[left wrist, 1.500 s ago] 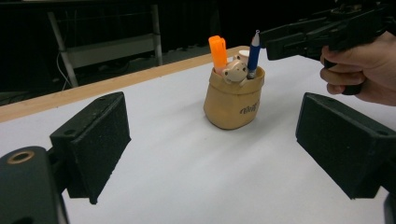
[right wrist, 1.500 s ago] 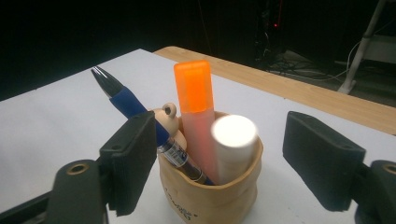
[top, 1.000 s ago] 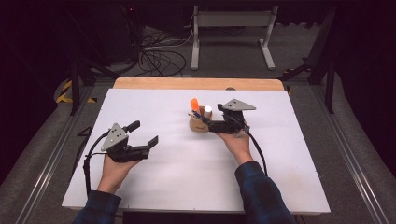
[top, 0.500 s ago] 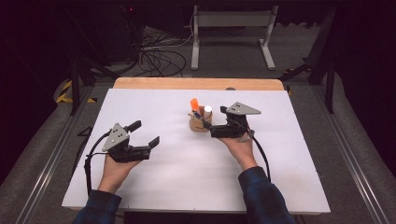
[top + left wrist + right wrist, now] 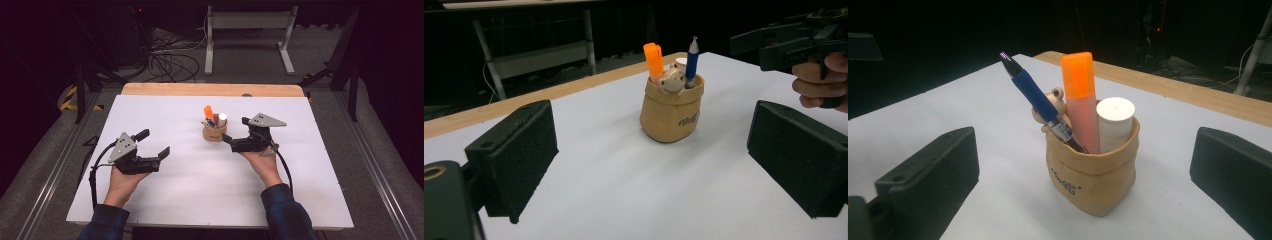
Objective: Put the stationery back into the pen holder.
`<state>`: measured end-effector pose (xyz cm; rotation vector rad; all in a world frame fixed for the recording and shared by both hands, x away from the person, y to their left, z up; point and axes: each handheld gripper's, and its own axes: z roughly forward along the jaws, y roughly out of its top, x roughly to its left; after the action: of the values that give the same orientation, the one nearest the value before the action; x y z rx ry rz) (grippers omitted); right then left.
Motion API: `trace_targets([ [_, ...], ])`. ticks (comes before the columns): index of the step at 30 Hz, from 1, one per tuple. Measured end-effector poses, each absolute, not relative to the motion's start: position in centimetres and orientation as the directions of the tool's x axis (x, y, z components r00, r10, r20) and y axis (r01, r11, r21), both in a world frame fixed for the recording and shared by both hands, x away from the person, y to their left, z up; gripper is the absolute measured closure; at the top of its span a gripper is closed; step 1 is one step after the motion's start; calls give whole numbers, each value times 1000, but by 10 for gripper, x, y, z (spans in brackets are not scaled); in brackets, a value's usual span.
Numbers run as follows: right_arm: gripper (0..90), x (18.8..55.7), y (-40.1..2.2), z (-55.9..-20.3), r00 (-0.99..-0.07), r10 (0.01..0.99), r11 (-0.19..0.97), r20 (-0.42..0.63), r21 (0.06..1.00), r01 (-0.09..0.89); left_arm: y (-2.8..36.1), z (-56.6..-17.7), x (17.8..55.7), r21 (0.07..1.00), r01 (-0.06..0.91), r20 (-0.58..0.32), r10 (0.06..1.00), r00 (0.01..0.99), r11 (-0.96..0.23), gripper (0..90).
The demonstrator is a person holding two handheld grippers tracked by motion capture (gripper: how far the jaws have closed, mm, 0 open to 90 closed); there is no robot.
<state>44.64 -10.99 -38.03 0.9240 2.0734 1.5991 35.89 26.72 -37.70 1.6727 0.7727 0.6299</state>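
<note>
My right tool (image 5: 231,136), jaws just opened wide and empty, sits beside the pen pouch (image 5: 215,132) near the table's far edge to free it; the left tool (image 5: 156,145) waits wide open.

1. Ahead of my right gripper (image 5: 1083,185), the pouch (image 5: 1093,175) hides the lower barrels of pen (image 5: 1035,97), highlighter (image 5: 1080,100) and white stick (image 5: 1115,122).
2. The pouch's printed word is too small to read.
</note>
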Motion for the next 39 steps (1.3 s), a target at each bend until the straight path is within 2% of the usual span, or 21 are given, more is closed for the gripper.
trace_targets([
  [39, 0, 408, -148, -378, -706, 699, 69, 112, 973, 222, 270, -374, 356, 973, 156, 29, 761, 649, -170, 51],
])
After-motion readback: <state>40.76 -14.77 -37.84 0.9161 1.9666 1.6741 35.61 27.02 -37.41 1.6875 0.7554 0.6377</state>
